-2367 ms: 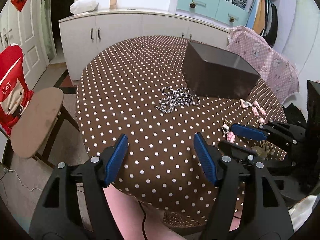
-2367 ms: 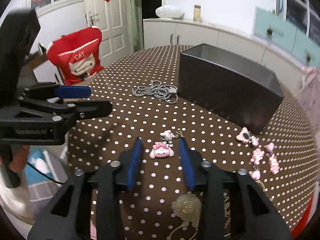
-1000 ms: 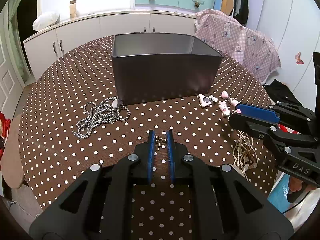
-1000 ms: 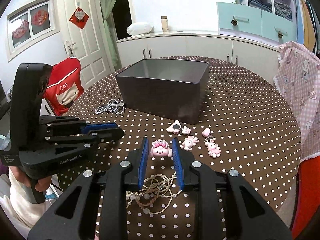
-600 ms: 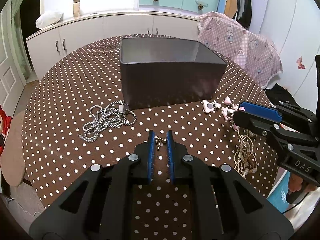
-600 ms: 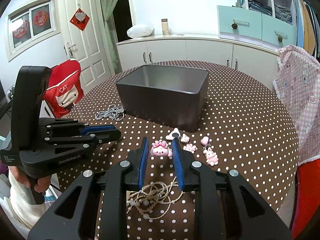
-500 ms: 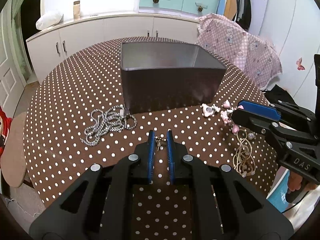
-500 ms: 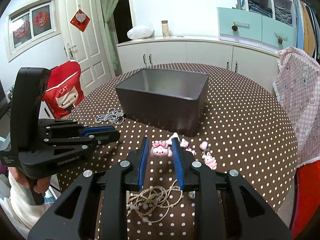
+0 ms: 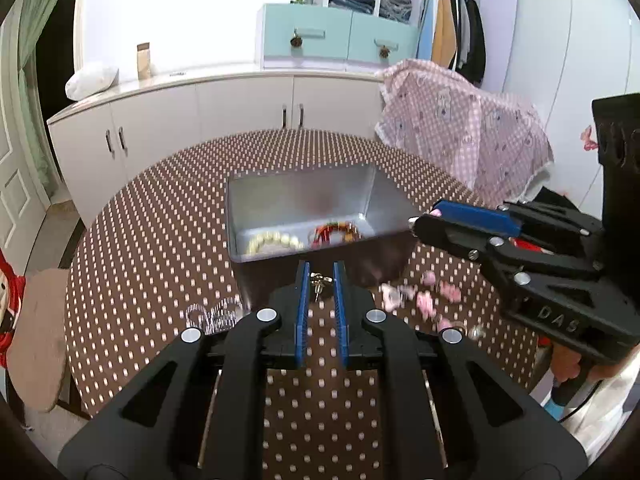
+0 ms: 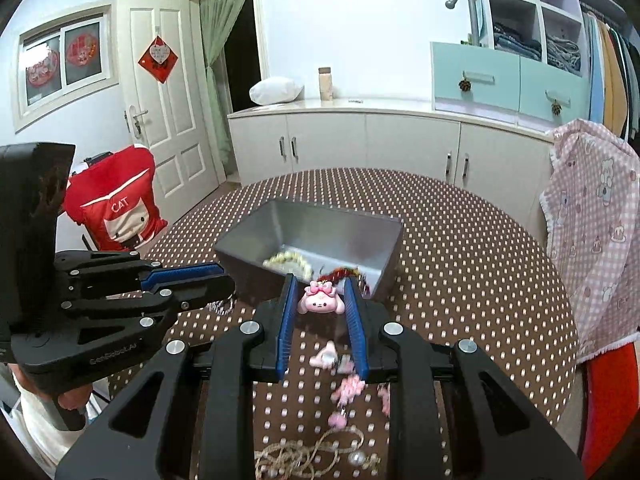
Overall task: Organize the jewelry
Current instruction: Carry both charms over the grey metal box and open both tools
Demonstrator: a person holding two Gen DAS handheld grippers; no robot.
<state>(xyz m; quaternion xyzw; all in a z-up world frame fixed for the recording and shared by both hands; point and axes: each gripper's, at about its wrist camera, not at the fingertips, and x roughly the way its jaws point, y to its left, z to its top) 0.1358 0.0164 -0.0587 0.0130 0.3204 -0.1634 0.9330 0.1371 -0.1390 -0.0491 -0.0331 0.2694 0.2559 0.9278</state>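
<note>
The left gripper (image 9: pixel 320 276) has its blue fingers (image 9: pixel 303 292) drawn close together, pinching a small metal earring (image 9: pixel 319 280) between them, raised above the bench (image 9: pixel 160 224) just near of the grey box (image 9: pixel 240 216). The right gripper (image 10: pixel 320 300) has its fingers (image 10: pixel 287 308) narrowed onto a pink bunny charm (image 10: pixel 320 301) with a bow, also held in the air, near the box's (image 10: pixel 248 240) near wall.

The box stands in the middle of the round bench, which wears a brown cloth with white dots. Inside, on the box floor, lie a pale bead bracelet (image 9: pixel 274 240) to the left and a red bead bracelet (image 9: pixel 336 232) to the right, close beside each other.

On the cloth near of the box, to the right, lie several pink charms (image 9: pixel 424 300), blurred. A silvery chain (image 9: pixel 214 314) lies to the left of the left gripper, also blurred. In the right wrist view, a tan cord necklace (image 10: pixel 312 456) with pearl-like beads lies at the near edge, under the gripper body.

A red chair cover (image 10: pixel 116 204) marked CAT stands at far left.
</note>
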